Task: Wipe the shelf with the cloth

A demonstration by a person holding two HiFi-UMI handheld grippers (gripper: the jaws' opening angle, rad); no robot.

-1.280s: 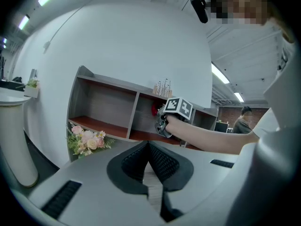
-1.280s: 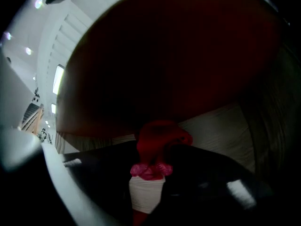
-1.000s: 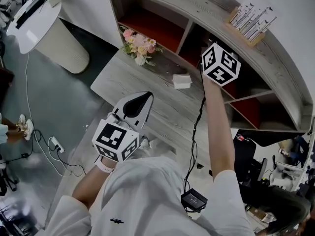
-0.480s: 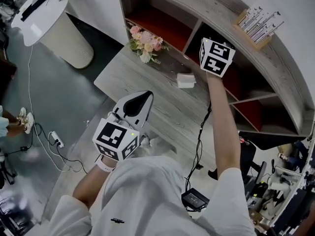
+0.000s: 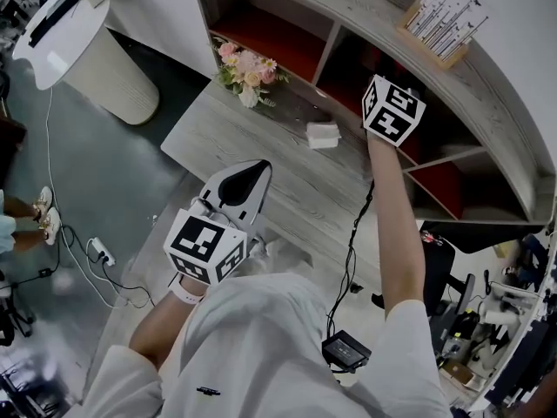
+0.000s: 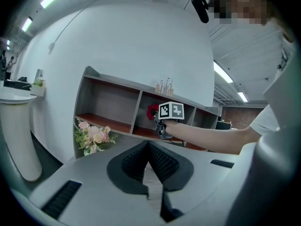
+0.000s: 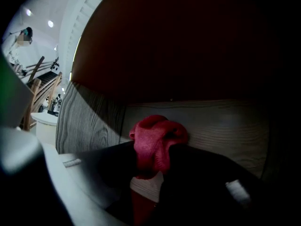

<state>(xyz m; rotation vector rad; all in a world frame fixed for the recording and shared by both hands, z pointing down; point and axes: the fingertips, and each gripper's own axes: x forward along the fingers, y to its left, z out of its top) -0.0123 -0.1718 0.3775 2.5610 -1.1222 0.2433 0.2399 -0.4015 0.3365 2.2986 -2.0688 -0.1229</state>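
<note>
Red cloth up in the shelf's middle bay, wipe about to start!

The right tool (image 7: 154,160), jaws just closing, pinched the bunched red cloth (image 7: 157,142) inside the shelf's (image 5: 487,103) middle compartment, beyond the counter's (image 5: 261,146) far edge. The left tool (image 6: 148,147) hung near the person, jaws together and empty. A good wipe wanted the cloth pressed flat on the compartment floor, swept left to right into the far corners, grip firm.
</note>
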